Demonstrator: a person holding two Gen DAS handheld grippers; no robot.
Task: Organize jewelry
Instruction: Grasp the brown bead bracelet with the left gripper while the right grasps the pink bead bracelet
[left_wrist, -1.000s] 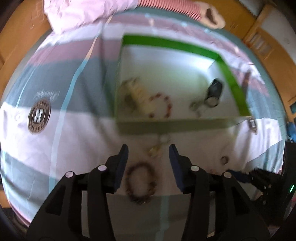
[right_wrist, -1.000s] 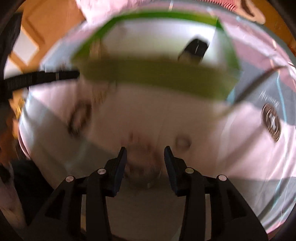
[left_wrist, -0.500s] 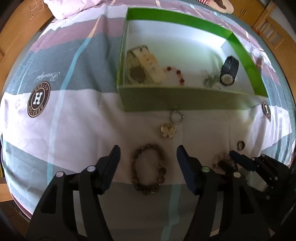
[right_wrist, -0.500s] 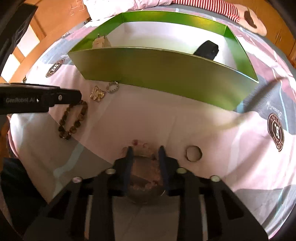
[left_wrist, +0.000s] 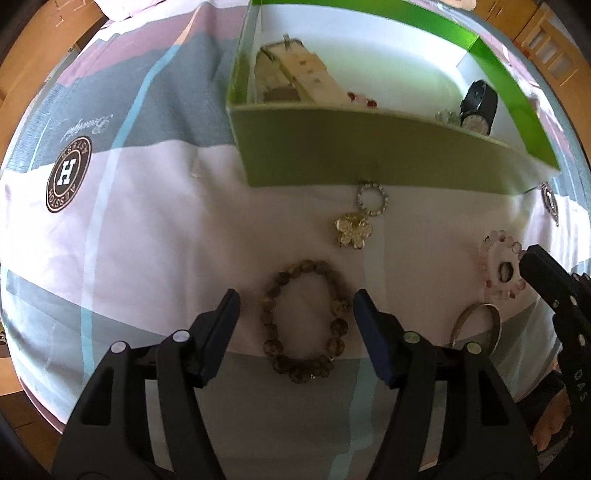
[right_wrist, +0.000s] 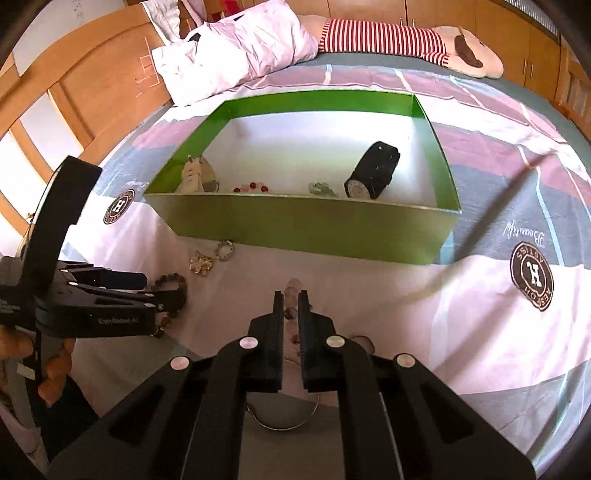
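My left gripper (left_wrist: 295, 306) is open, its fingers on either side of a brown bead bracelet (left_wrist: 306, 321) lying on the bedspread. My right gripper (right_wrist: 291, 301) is shut on a pale pink bead bracelet (right_wrist: 291, 286), which also shows in the left wrist view (left_wrist: 502, 264). A green box (right_wrist: 306, 225) holds a black watch (right_wrist: 375, 171), a cream strap watch (right_wrist: 195, 175), red beads (right_wrist: 253, 187) and a small clear piece (right_wrist: 321, 188). A gold butterfly brooch (left_wrist: 352, 229) and a small ring of stones (left_wrist: 372, 197) lie before the box.
A thin silver bangle (left_wrist: 480, 328) lies near my right gripper, with a small ring (right_wrist: 364, 341) beside it. The bedspread has round logo patches (right_wrist: 532, 275). A pillow (right_wrist: 236, 51) and a striped plush toy (right_wrist: 388, 37) lie behind the box. Wooden bed frame borders the left.
My right gripper has closed on the pink bead bracelet and lifted it, rising above the bed. My left gripper has moved forward and lower around the brown bracelet, staying open.
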